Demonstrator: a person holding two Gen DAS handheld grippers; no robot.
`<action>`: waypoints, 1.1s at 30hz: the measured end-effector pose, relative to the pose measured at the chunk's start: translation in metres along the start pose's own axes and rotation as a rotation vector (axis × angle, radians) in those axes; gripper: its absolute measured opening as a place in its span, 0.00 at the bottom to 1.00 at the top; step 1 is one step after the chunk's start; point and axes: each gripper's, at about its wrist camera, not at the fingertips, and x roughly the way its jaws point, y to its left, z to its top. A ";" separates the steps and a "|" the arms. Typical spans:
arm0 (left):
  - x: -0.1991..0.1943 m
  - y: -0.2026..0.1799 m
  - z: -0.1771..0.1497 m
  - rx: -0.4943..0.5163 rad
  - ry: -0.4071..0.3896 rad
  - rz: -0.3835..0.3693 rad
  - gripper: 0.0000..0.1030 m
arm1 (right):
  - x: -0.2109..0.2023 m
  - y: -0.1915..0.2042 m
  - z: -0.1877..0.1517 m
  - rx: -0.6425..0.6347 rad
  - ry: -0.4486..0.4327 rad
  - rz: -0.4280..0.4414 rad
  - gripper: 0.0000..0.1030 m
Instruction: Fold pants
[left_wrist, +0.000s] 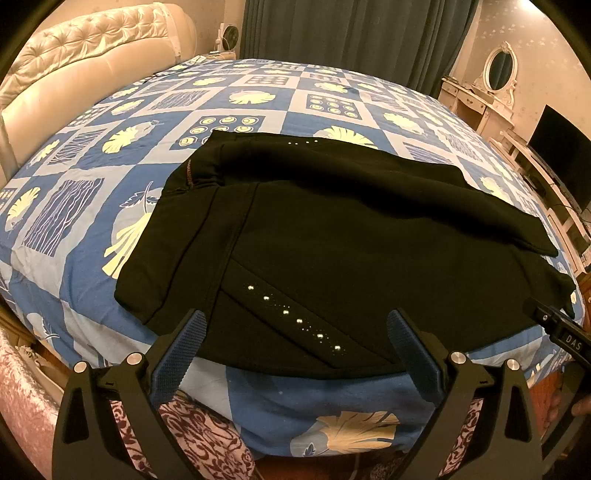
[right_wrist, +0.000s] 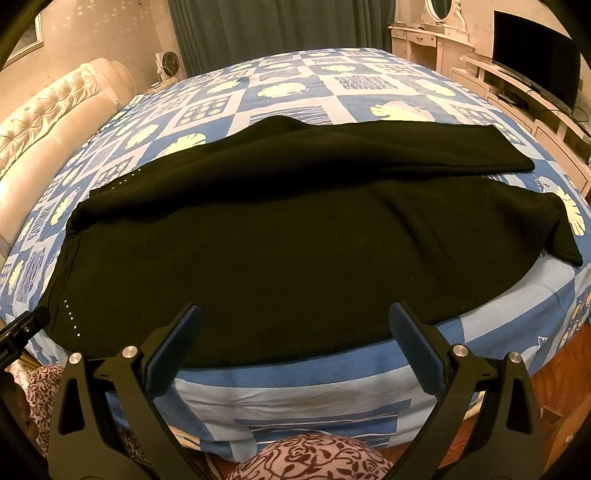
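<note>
Left wrist view, black pants (left_wrist: 351, 240) on bed (left_wrist: 258, 417), left gripper (left_wrist: 295, 325) and right gripper (right_wrist: 295, 317) spread, empty.

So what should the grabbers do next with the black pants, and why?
Probably lower both onto the near edge of the black pants and pinch it. The left gripper and right gripper are open and empty, and the pants lie spread flat on the bed.

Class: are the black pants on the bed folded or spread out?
Spread out: the black pants lie lengthwise on the bed, both legs extended separately.

Home bedroom, quilted bed (left_wrist: 258, 110), vanity mirror (left_wrist: 499, 68)
</note>
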 end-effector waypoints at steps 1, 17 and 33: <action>0.000 0.000 0.000 0.001 0.002 -0.002 0.95 | 0.001 -0.001 0.000 0.001 0.002 0.002 0.98; -0.006 0.039 0.047 -0.009 0.014 -0.163 0.95 | 0.002 0.007 0.004 -0.019 0.075 0.113 0.98; 0.179 0.203 0.204 -0.334 0.206 -0.489 0.95 | 0.057 0.018 0.103 0.002 0.075 0.334 0.98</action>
